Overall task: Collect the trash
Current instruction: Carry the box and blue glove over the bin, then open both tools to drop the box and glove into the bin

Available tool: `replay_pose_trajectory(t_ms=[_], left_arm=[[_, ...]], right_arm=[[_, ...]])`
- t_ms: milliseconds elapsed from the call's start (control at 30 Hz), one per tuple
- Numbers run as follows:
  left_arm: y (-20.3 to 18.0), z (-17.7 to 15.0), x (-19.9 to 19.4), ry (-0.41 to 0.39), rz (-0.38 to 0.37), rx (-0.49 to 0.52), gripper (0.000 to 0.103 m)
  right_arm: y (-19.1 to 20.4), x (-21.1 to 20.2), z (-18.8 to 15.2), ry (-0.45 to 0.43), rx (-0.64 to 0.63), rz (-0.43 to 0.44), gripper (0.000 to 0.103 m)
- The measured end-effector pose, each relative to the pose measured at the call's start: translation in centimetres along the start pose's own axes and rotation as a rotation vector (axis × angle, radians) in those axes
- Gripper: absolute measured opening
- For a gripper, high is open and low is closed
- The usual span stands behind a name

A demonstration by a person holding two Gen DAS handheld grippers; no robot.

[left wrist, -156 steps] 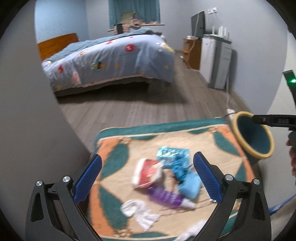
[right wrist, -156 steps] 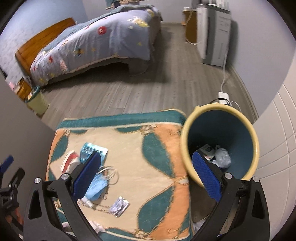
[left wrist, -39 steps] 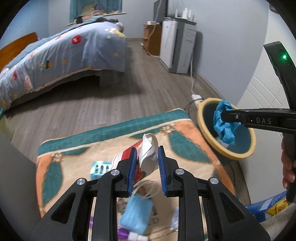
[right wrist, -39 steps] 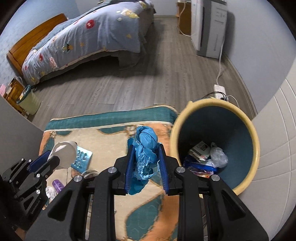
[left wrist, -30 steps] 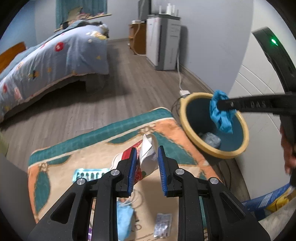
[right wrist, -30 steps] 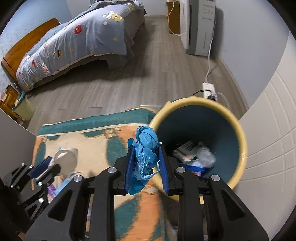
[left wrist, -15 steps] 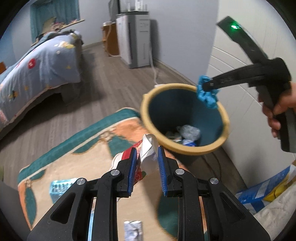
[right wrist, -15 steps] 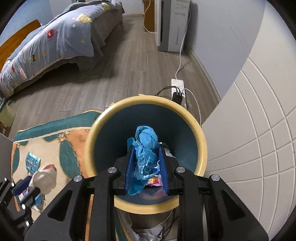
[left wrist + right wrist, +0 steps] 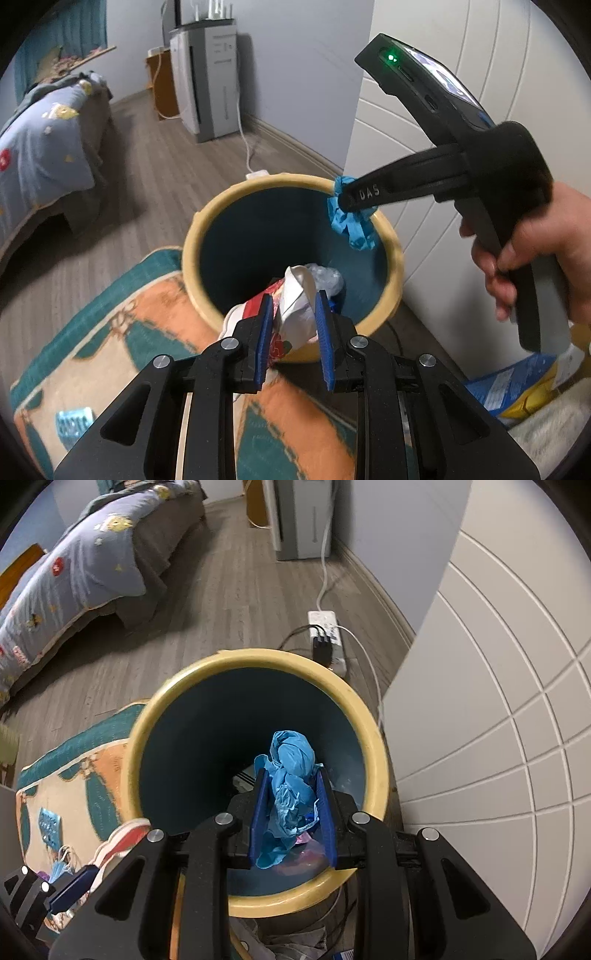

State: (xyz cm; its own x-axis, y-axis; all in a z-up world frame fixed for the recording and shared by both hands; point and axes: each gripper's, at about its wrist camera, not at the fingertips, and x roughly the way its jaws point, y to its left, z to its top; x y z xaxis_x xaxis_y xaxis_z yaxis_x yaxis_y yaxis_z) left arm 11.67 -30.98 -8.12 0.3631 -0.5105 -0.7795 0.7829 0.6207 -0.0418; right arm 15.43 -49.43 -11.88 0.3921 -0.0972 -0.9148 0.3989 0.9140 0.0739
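Note:
A round bin with a yellow rim (image 9: 391,254) (image 9: 373,734) and a dark teal inside stands on the floor beside the patterned rug (image 9: 110,332). My left gripper (image 9: 293,308) is shut on a crumpled white and red wrapper (image 9: 295,314), at the bin's near rim. My right gripper (image 9: 291,794) is shut on a crumpled blue wad (image 9: 290,775) and points down into the bin's mouth. In the left wrist view the right gripper (image 9: 341,201) hangs over the far rim with the blue wad (image 9: 351,225) dangling from it. Some trash lies at the bin's bottom.
A white panelled wall (image 9: 498,701) stands close on the right of the bin. A power strip with cables (image 9: 327,638) lies on the wood floor behind it. A bed (image 9: 74,572) is far left. A blue blister pack (image 9: 75,421) and a face mask (image 9: 61,864) lie on the rug.
Both grippers have swung from over the rug to the bin, each still gripping its piece. The right one now points into the bin's mouth and the left one has reached its near rim.

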Motion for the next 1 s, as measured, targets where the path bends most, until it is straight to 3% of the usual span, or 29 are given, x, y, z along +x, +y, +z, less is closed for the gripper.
replay_pose_trajectory(t_ms=[133,533,733,833,900,933,967,1000], left_arm=[[0.2,1.1,1.7,0.016,-0.012,0.016,0.024],[2.0,2.3,3.8,-0.007,0.083,0.027,0.024],[2.9,2.3,3.2,-0.026,0.098,0.002,0.034],[3.2,1.9,3.3,-0.019,0.102,-0.003,0.042],[3.4,1.5,3.2,-0.018,0.106,-0.01,0.052],[3.5,1.3,3.2,-0.019,0.113,-0.012,0.056],[3.7,1.0,3.1,-0.02,0.122,-0.016,0.066],[3.8,0.7,3.1,-0.018,0.129,-0.019,0.076]], right_arm=[[-0.1,0.9,-0.2,0.017,0.024,0.017,0.025],[-0.7,0.7,0.4,-0.023,0.077,0.066,0.026],[0.4,0.5,0.6,-0.049,0.062,0.113,0.028],[0.8,0.0,0.8,-0.079,0.06,0.124,0.048],[0.9,-0.4,1.0,-0.099,0.06,0.139,0.052],[1.0,-0.5,1.0,-0.102,0.06,0.147,0.06],[1.0,-0.5,1.0,-0.107,0.061,0.147,0.07],[1.0,-0.6,1.1,-0.113,0.062,0.144,0.073]])
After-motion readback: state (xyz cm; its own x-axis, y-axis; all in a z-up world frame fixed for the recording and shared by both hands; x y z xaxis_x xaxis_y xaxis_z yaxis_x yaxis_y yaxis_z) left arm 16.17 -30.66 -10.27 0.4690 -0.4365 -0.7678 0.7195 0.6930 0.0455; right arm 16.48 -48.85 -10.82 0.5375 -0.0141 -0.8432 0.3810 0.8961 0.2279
